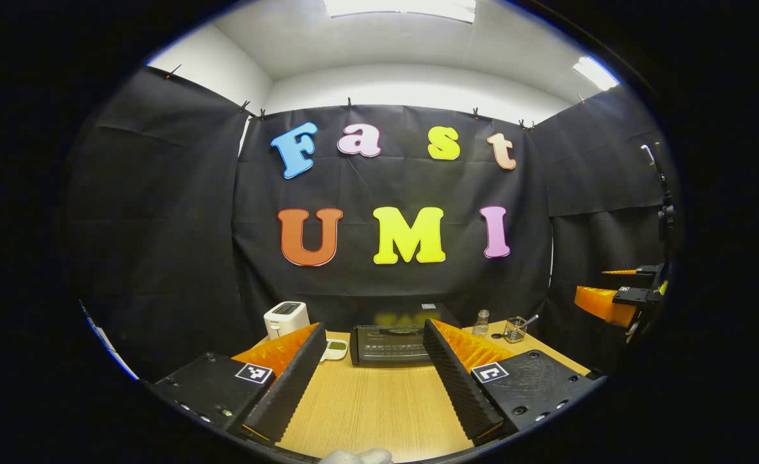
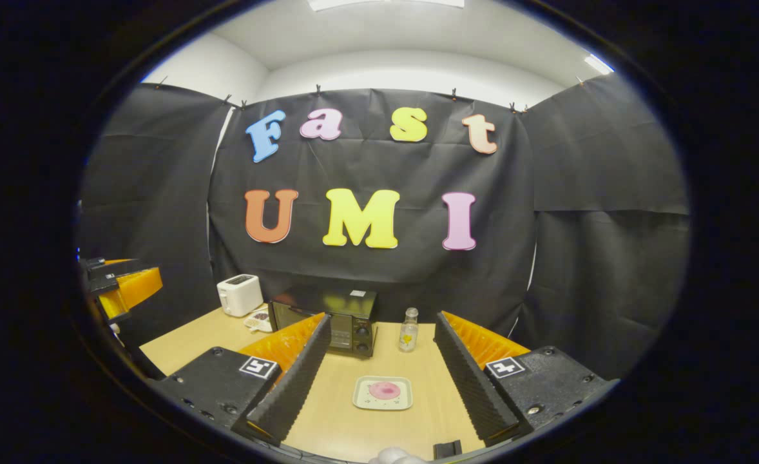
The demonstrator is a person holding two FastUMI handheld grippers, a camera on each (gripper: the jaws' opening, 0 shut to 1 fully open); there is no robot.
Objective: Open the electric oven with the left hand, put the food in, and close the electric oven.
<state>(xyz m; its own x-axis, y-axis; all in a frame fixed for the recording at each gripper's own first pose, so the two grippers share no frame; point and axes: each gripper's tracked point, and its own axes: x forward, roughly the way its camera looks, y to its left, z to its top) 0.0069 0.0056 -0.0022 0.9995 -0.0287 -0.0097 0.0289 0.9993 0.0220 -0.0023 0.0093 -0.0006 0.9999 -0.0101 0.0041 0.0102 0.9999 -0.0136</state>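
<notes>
- the left gripper view looks forward along its own fingers [image 1: 289,380], from above the near end of the tabletop [image 1: 379,406], facing the back wall squarely; the electric oven [image 1: 389,345] sits straight ahead, front on, well beyond the fingertips.
- the right gripper view rides further to the right, also above the near edge; it sees the electric oven [image 2: 328,319] left of centre and at an angle, with the plate of food [image 2: 383,392] low between its fingers.
- both views share the back wall, the tabletop, the oven, the white toaster [image 1: 286,319] [image 2: 239,294] and the small bottle [image 1: 480,323] [image 2: 408,330].
- each view catches the other gripper at its edge: right gripper [image 1: 618,299], left gripper [image 2: 118,287].
</notes>
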